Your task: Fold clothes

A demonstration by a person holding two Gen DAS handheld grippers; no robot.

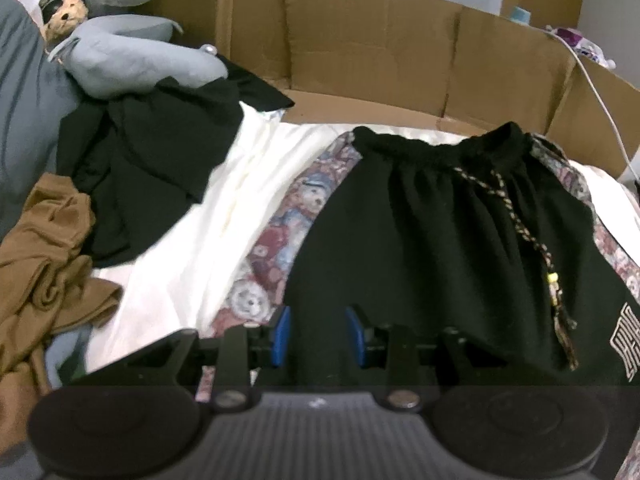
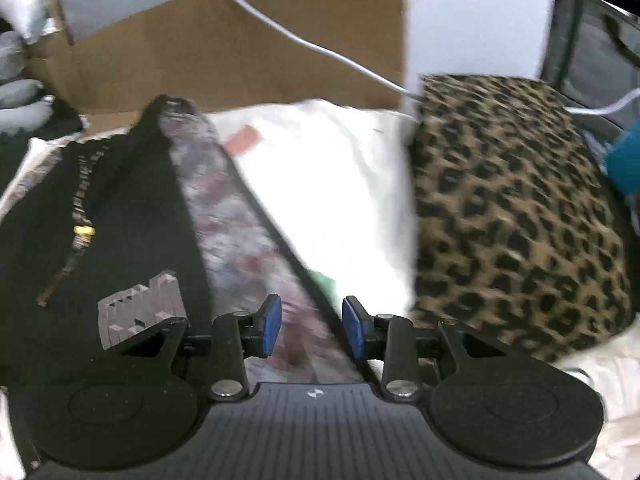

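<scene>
A pair of black shorts [image 1: 448, 240] with teddy-bear patterned side panels [image 1: 280, 236] and a braided drawstring [image 1: 532, 236] lies flat on a white sheet [image 1: 192, 240], waistband at the far side. My left gripper [image 1: 318, 336] hovers open over the shorts' left edge, with nothing between its blue pads. In the right wrist view the same shorts [image 2: 120, 216] show their right patterned panel [image 2: 236, 220] and a pale printed logo [image 2: 140, 308]. My right gripper [image 2: 312, 326] is open above that right edge, empty.
A heap of black clothing [image 1: 156, 160] and a brown garment [image 1: 48, 256] lie at the left, with a grey plush toy [image 1: 132, 60] behind. Cardboard walls [image 1: 360, 52] line the far side. A leopard-print cushion [image 2: 516, 208] sits right of the shorts, and a white cable [image 2: 304, 40] crosses the cardboard.
</scene>
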